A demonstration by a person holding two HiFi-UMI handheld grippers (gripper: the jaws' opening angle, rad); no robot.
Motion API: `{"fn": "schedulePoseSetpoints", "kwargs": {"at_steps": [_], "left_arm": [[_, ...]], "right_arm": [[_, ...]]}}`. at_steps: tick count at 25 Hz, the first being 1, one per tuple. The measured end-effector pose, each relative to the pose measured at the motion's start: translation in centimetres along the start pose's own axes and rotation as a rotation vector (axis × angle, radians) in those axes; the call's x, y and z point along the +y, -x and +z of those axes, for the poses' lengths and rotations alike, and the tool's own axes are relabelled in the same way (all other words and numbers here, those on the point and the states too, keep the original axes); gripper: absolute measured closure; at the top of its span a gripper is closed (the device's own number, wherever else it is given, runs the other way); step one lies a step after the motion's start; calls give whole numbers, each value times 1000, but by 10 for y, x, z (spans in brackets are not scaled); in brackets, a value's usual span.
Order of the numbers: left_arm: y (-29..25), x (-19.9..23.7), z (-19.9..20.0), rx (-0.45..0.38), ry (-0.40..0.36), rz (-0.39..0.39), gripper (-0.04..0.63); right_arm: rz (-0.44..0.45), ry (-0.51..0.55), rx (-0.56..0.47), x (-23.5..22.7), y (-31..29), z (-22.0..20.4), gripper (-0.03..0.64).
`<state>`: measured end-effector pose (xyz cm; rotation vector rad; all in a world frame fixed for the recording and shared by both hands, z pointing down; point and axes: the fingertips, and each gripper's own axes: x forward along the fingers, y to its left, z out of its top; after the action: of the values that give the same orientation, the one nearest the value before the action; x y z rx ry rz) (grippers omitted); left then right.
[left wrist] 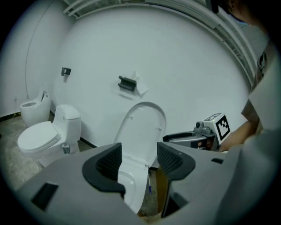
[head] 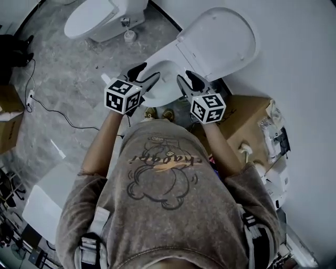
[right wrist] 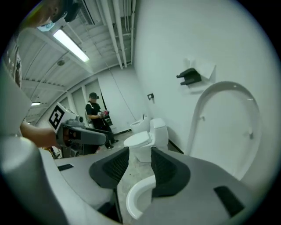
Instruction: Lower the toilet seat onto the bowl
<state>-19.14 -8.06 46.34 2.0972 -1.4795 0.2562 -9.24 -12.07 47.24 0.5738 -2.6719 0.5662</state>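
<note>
The white toilet seat (head: pixel 220 44) stands raised with the lid against the wall, above the open bowl (head: pixel 163 86). My left gripper (head: pixel 147 73) hovers over the bowl's left rim, open, with nothing between its fingers. My right gripper (head: pixel 187 78) hangs over the bowl's right side, just below the hinge, also open and empty. In the left gripper view the upright seat (left wrist: pixel 142 127) shows beyond the left gripper (left wrist: pixel 138 160). The right gripper view has the seat (right wrist: pixel 228 127) at the right and the bowl rim (right wrist: pixel 136 197) below the right gripper (right wrist: pixel 140 165).
A second toilet (head: pixel 100 16) with its lid down stands at the far left. A cardboard box (head: pixel 247 118) sits right of the bowl and a cable (head: pixel 52 110) trails over the floor. A black holder (left wrist: pixel 127 83) hangs on the wall. A person (right wrist: pixel 94 114) stands in the background.
</note>
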Motion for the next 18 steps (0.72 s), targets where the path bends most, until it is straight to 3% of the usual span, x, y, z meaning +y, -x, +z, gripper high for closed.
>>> {"fn": "schedulePoseSetpoints", "kwargs": {"at_steps": [7,9,13,18], "left_arm": [[45,-49,48,-120,-122,-25,344],[52,-53,53,-139,-150,-21,393],[61,-52,60,-186,-164,-3,569],[64,-51,63,-297,-155,29,586]], "right_arm": [[7,8,-208,22,73,64,472],[-2,23,-237,21,84,70,504],[-51,80,-272,14,97,74,582],[-102,142,-307,10,102,69,589]]}}
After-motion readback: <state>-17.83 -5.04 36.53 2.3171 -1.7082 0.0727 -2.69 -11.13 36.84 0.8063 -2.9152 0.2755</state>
